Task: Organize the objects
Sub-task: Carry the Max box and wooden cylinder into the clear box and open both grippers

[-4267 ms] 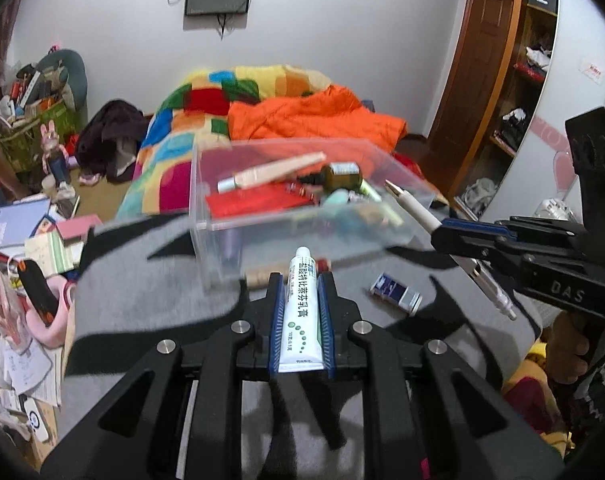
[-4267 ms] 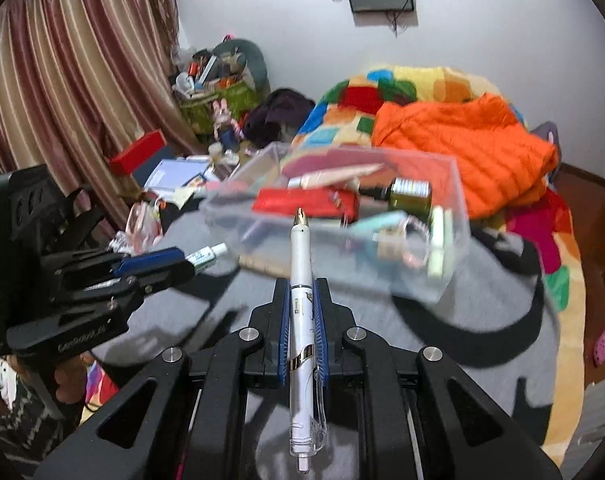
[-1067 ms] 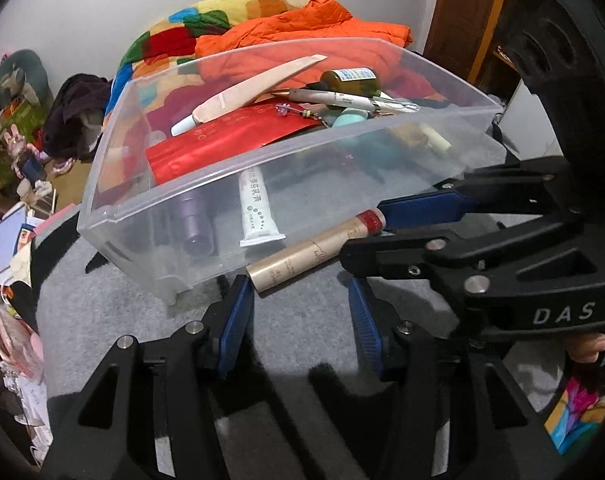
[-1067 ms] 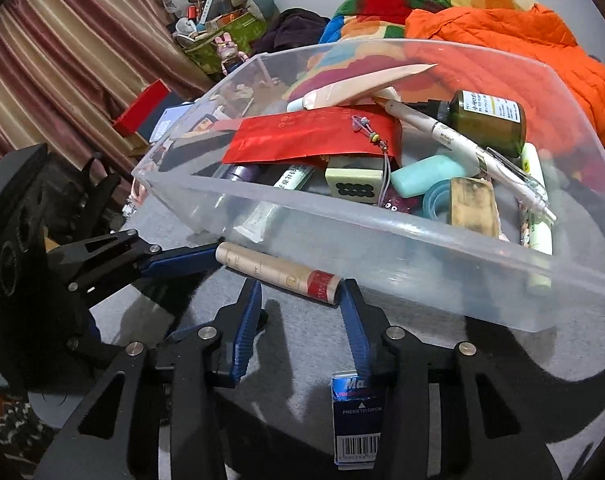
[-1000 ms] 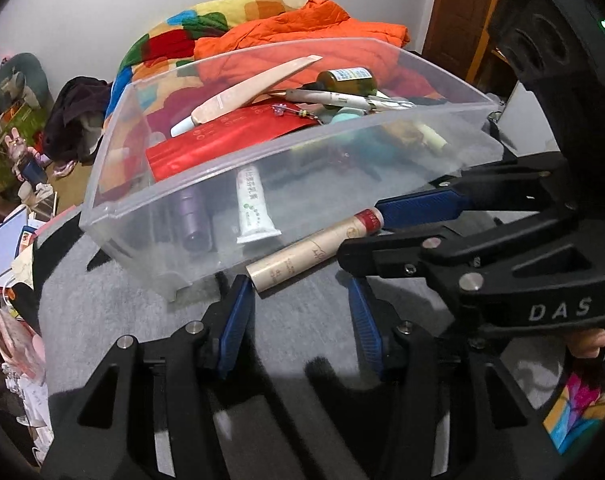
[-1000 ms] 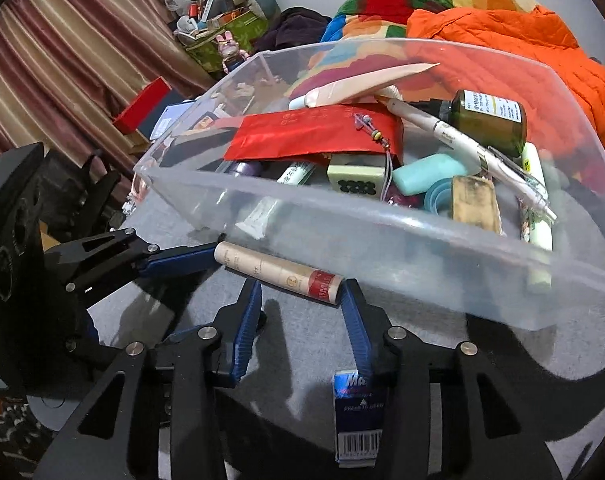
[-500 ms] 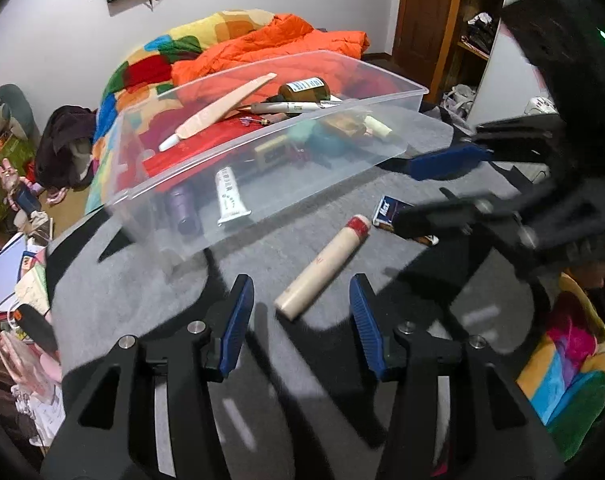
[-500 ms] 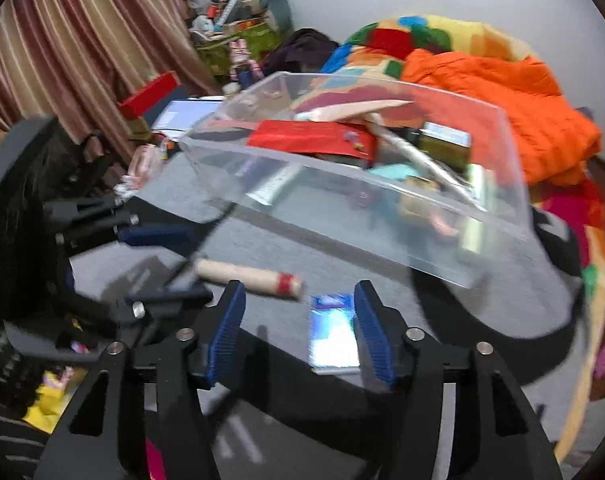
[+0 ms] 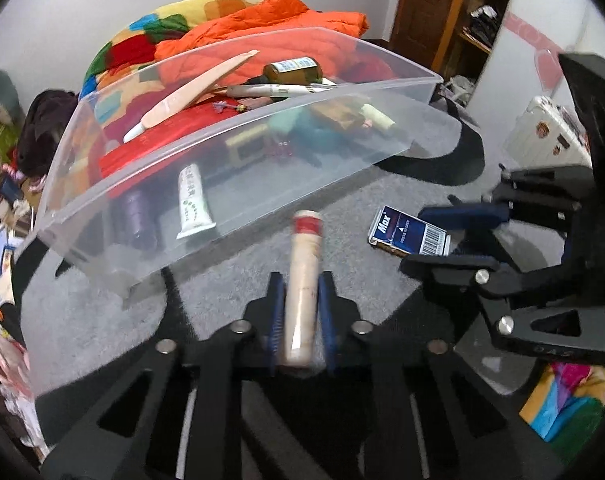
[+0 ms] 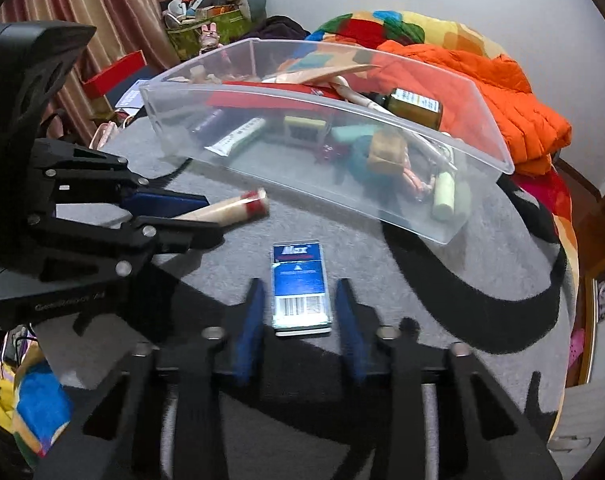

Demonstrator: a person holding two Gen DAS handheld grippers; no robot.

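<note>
The left gripper (image 9: 300, 312) clenched the beige tube (image 9: 302, 288), its red-banded end toward the clear bin (image 9: 262, 184). The right gripper (image 10: 298, 320) stood released, its fingers astride the blue box (image 10: 300, 288) on the grey mat (image 10: 382, 280).

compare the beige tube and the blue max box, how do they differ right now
The beige tube is a long cylinder with a red band near its far end; the blue Max box is flat and rectangular with a barcode. The tube sits clamped between the left gripper fingers; the box lies flat on the grey blanket between the right gripper fingers, which stand apart from it. Both are outside the clear bin.
</note>
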